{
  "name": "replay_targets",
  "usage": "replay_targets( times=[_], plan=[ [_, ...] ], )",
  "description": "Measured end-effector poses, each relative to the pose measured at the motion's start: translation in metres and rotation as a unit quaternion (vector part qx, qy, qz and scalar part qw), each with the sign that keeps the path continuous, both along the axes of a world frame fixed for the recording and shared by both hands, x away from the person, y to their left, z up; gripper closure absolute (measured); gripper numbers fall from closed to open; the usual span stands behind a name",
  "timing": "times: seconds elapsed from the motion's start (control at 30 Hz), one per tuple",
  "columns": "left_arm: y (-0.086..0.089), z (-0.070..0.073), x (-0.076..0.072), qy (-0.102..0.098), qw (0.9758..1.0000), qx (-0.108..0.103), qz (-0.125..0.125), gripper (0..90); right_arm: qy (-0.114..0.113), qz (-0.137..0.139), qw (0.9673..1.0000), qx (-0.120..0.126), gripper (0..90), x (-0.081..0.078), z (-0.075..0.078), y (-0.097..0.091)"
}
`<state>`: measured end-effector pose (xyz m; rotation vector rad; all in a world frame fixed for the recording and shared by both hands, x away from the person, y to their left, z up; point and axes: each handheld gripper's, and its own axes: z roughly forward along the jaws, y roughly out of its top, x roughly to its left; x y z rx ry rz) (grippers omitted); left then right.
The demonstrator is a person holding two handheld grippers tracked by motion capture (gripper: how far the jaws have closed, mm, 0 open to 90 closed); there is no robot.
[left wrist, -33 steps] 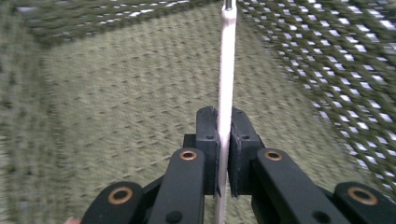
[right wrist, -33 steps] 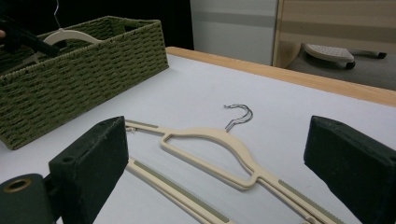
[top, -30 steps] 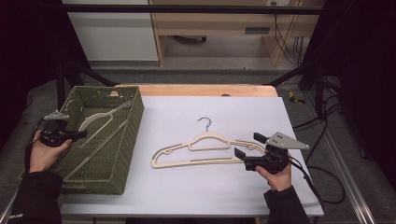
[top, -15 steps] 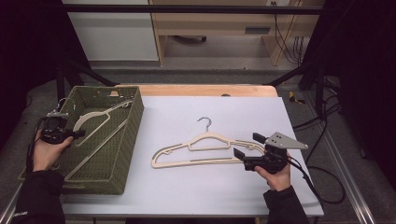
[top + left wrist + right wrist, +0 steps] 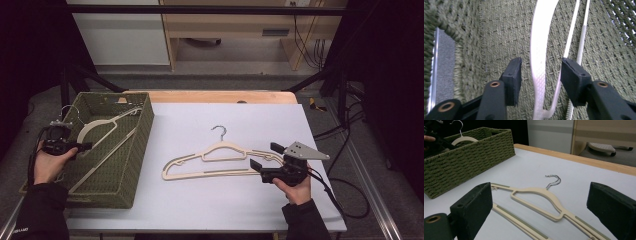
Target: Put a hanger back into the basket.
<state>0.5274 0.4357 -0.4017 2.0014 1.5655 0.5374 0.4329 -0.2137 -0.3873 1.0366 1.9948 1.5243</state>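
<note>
Hanger in the basket [image 5: 102, 131], left of frame, leans on the woven basket [image 5: 131, 165] wall; left gripper [image 5: 75, 146] stands open, its jaws straddling that hanger's cream arm without contact. If they close off-centre, the thin arm could slip out or snag the weave. Second hanger [image 5: 220, 159] lies flat mid-table; right gripper [image 5: 256, 160], open beside its end, might nudge it.

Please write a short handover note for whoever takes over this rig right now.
Left gripper: open, jaws on either side of the cream hanger that lies in the green woven basket, not clamped.
Right gripper: open, at the right end of the second cream hanger, not gripping it.
Done: one hanger is in the basket.
Left: the second hanger lies flat on the white table, probably bound for the basket next.
</note>
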Motion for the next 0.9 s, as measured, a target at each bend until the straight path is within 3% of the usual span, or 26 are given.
replay_targets(
  times=[0.07,0.3,0.5,0.73,0.9],
  plan=[
    [0.000,0.001,-0.002,-0.002,1.0000,0.000,-0.003,48.1,0.002,0.001,1.0000,0.001,7.0,0.000,0.000,0.000],
    [0.001,0.012,-0.016,-0.044,0.9987,-0.016,-0.019,36.4,0.001,0.000,1.0000,0.002,7.0,-0.001,0.001,-0.001],
    [-0.009,0.033,-0.037,-0.096,0.9942,-0.030,-0.036,25.5,0.001,-0.001,1.0000,0.001,7.0,-0.001,0.001,-0.001],
    [-0.039,0.061,-0.061,-0.151,0.9841,-0.049,-0.080,16.1,-0.001,-0.003,1.0000,0.000,6.8,-0.002,0.002,-0.002],
    [-0.070,0.077,-0.076,-0.188,0.9726,-0.073,-0.116,14.4,-0.003,-0.001,1.0000,0.000,6.6,-0.002,0.002,-0.003]
  ],
)
